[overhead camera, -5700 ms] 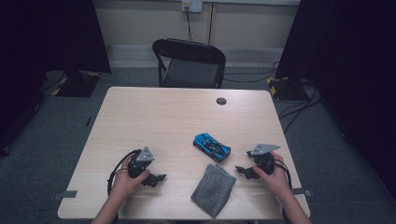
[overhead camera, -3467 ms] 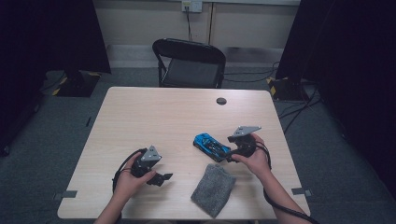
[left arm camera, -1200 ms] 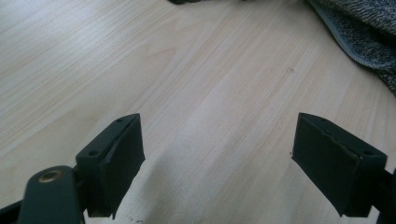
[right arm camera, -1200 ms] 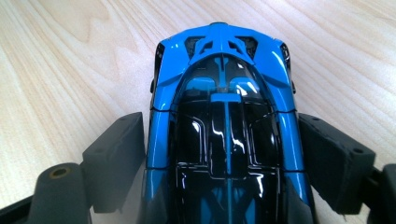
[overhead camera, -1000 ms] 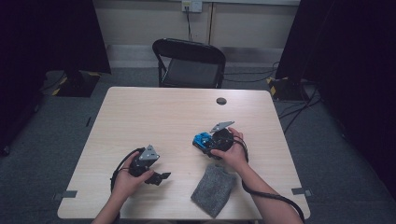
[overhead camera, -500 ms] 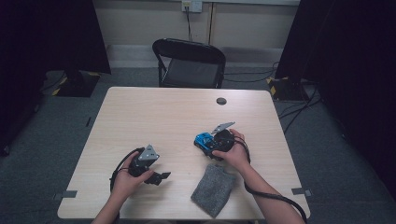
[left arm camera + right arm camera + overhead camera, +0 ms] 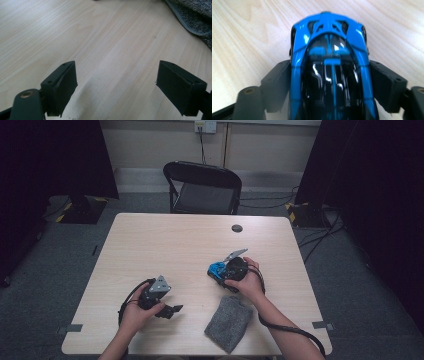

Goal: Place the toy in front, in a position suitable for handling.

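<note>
Now right tongs (image 7: 329, 82), just closing, pinch the blue toy car (image 7: 329, 62) mid-desk (image 7: 165, 245), grey cloth (image 7: 229, 322) by near edge, left tongs (image 7: 125, 87) spread, unobstructed.

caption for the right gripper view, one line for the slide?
Right gripper closing its jaws on the sides of a blue toy car on the wooden table.

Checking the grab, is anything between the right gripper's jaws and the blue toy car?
Nothing visible. The right gripper straddles the blue toy car, its jaws, which have just been closing, against the car's two sides on the table.
</note>
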